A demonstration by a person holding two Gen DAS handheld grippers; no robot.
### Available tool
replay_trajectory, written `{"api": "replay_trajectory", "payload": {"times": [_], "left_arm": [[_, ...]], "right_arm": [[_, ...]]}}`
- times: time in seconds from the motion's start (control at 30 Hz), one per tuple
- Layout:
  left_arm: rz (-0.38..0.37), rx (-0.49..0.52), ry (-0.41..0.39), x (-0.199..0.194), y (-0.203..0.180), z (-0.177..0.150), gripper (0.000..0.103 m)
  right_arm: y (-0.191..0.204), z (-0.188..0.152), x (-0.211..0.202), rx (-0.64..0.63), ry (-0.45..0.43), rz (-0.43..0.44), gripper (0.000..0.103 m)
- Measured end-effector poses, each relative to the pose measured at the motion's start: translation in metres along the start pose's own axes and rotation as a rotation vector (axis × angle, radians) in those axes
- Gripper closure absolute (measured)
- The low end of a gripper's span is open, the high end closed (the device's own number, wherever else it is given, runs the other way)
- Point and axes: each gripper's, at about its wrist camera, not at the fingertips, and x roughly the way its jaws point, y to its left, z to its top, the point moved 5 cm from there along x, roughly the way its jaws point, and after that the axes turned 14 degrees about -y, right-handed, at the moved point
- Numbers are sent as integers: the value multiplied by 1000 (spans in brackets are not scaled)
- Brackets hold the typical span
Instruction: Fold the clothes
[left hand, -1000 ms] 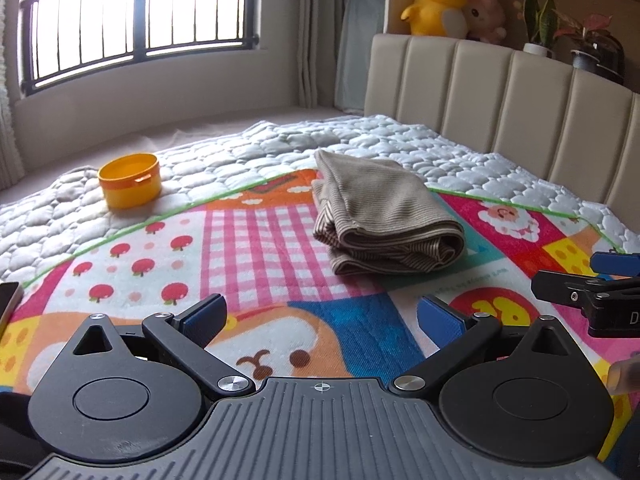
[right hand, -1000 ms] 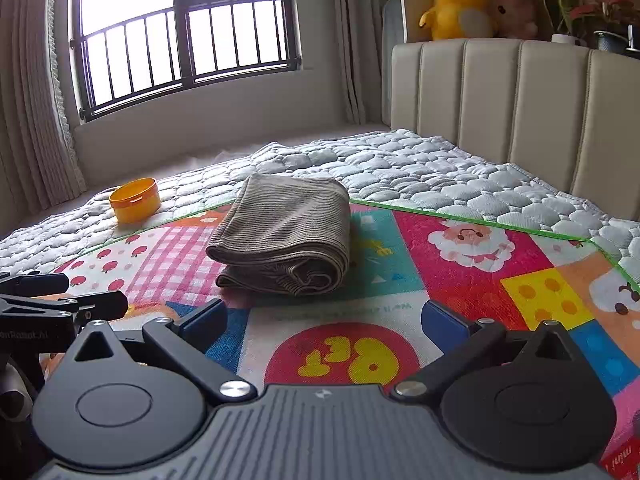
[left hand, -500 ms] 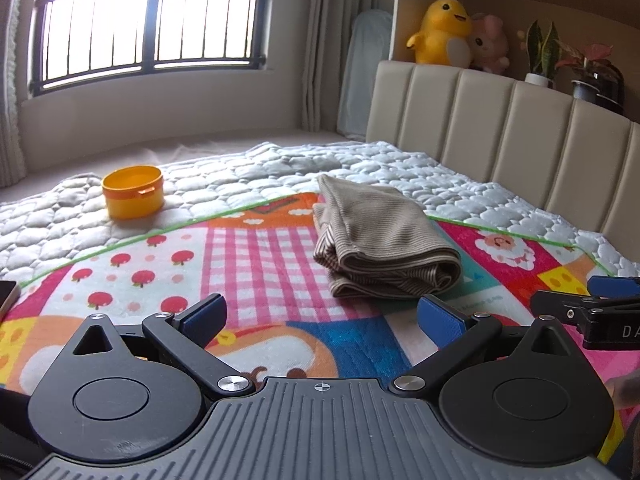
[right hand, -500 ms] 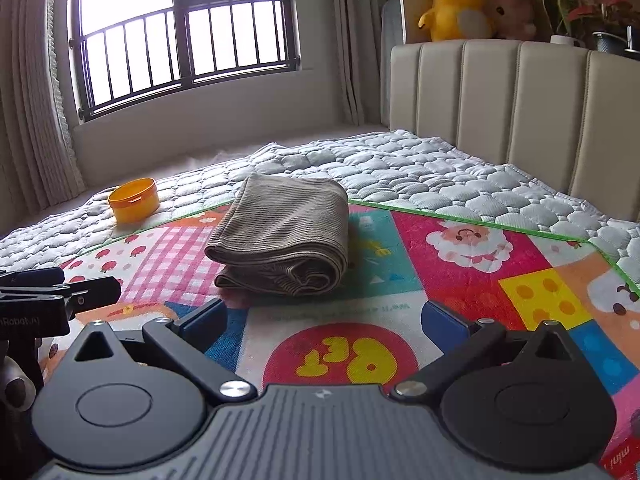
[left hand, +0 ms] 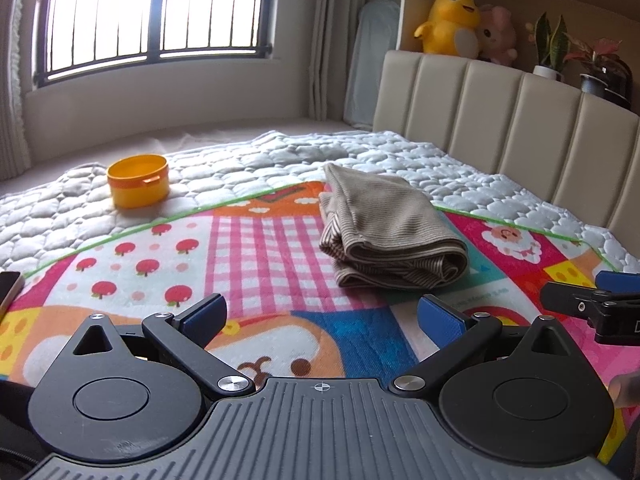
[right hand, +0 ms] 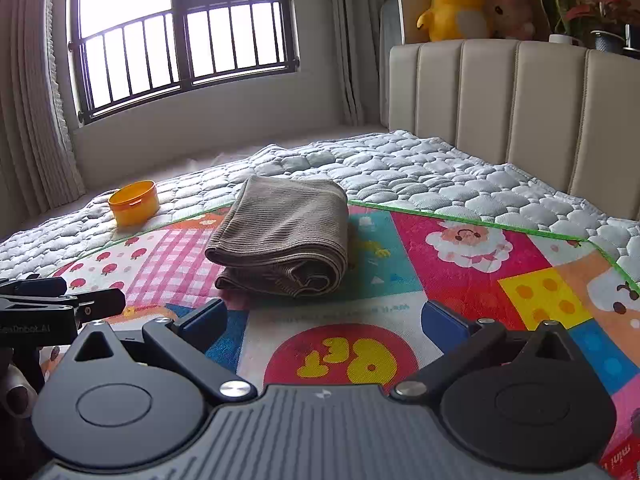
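Note:
A brown ribbed garment (left hand: 390,226) lies folded in a compact bundle on the colourful play mat (left hand: 248,240); it also shows in the right wrist view (right hand: 282,236). My left gripper (left hand: 322,314) is open and empty, held low over the mat in front of the bundle. My right gripper (right hand: 326,318) is open and empty, also short of the bundle. The right gripper's fingers (left hand: 592,304) show at the right edge of the left wrist view. The left gripper's fingers (right hand: 68,304) show at the left edge of the right wrist view.
A yellow round tub (left hand: 138,180) stands on the grey quilted bedspread (left hand: 280,160) at the far left. A padded beige headboard (left hand: 520,120) runs along the right. Plush toys (left hand: 450,24) and potted plants (left hand: 552,52) sit above it. A barred window (left hand: 152,20) is behind.
Both grippers have tilted up and drawn slightly back from the bundle. The folded garment has not moved. Both grippers stay open.

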Motion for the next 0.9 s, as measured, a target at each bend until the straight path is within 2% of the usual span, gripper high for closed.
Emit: {"api": "replay_trajectory", "payload": {"times": [0.5,0.73,0.9], "left_arm": [[18,30,8,2,-1,-1,0],[12,77,-1,-1,-9,-2,0],[20,69,-6,-2,-7,-1,0]], "right_arm": [[2,-1,1,-3,11,-4,0],[-1,-1,0,9,9,-11,0],[-1,0,-1,7,8,-11,0]]}}
